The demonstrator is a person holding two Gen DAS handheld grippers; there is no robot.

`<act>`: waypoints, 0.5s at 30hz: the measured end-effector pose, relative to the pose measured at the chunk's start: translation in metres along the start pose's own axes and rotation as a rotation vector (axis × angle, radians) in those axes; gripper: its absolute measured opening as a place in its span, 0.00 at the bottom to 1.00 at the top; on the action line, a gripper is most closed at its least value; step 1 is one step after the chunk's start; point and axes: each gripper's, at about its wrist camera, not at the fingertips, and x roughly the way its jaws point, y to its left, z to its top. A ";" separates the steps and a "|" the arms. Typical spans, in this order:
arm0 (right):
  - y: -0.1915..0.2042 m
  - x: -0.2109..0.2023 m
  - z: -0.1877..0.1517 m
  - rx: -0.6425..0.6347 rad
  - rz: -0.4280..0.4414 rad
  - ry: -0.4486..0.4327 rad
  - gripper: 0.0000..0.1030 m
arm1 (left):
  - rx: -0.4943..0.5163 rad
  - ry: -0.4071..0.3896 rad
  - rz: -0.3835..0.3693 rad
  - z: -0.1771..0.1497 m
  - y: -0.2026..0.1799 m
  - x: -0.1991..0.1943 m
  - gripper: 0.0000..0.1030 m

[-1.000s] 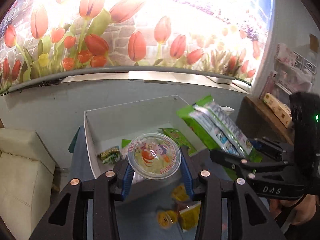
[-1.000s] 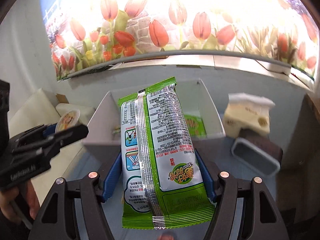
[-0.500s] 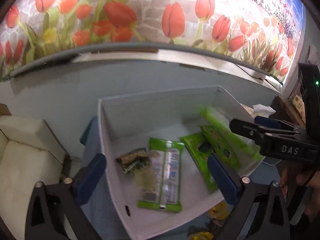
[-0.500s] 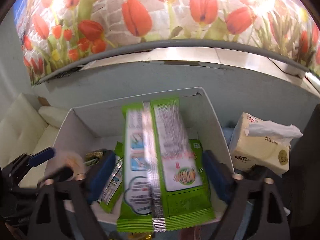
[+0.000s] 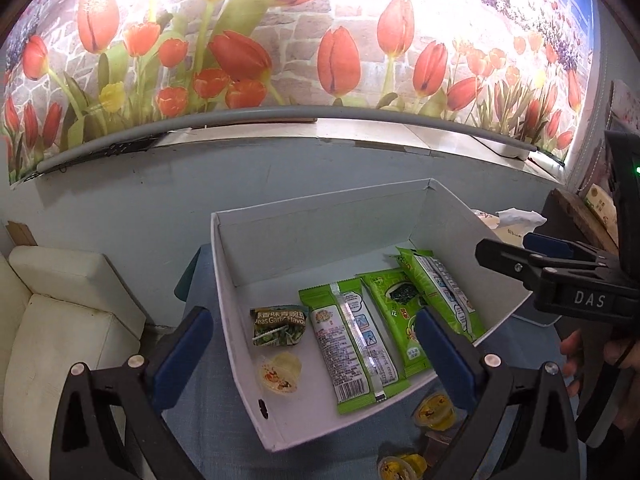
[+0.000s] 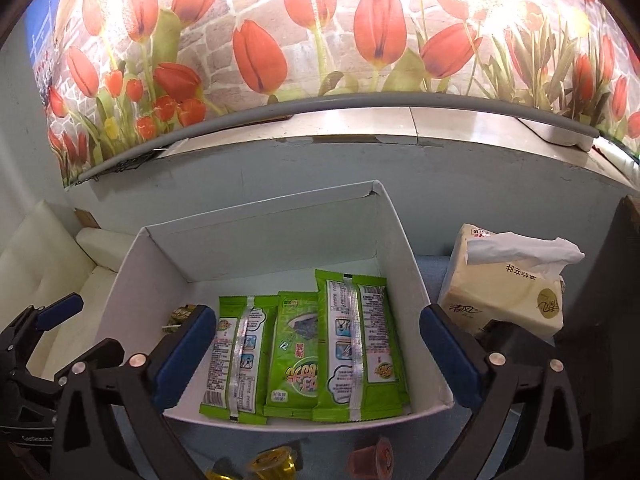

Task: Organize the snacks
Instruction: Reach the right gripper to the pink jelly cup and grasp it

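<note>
A white box [image 5: 240, 344] [image 6: 412, 280] holds three green snack packets [image 5: 352, 344] [image 6: 360, 344] side by side, a small pea packet [image 5: 278, 326] and a jelly cup [image 5: 280, 372]. My left gripper [image 5: 312, 360] is open and empty over the box's front left. My right gripper [image 6: 316, 360] is open and empty over the packets; it also shows at the right of the left wrist view [image 5: 560, 276]. Loose jelly cups lie on the blue cloth in front of the box [image 5: 434, 410] [image 6: 274, 462] [image 6: 372, 458].
A tissue pack [image 6: 508, 284] stands right of the box. A cream sofa [image 5: 48, 320] is at the left. A grey wall with a ledge and a tulip mural [image 5: 280, 40] rises behind the box.
Both grippers opened and let go: the jelly cup and the green packet now lie in the box. Both grippers have come closer over the box.
</note>
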 end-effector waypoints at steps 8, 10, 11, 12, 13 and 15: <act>0.001 -0.064 -0.041 -0.093 -0.033 -0.058 1.00 | 0.004 -0.056 -0.034 -0.026 -0.014 -0.056 1.00; -0.001 -0.082 -0.058 -0.103 -0.013 -0.073 1.00 | 0.000 -0.091 -0.076 -0.038 -0.019 -0.076 1.00; -0.002 -0.089 -0.067 -0.104 0.004 -0.071 1.00 | -0.002 -0.100 -0.097 -0.044 -0.021 -0.083 1.00; -0.003 -0.097 -0.078 -0.097 0.009 -0.074 1.00 | 0.000 -0.097 -0.107 -0.050 -0.023 -0.090 1.00; -0.005 -0.104 -0.088 -0.093 0.009 -0.078 1.00 | 0.005 -0.096 -0.106 -0.058 -0.026 -0.096 1.00; -0.005 -0.116 -0.110 -0.087 0.010 -0.081 1.00 | 0.007 -0.096 -0.108 -0.074 -0.029 -0.108 1.00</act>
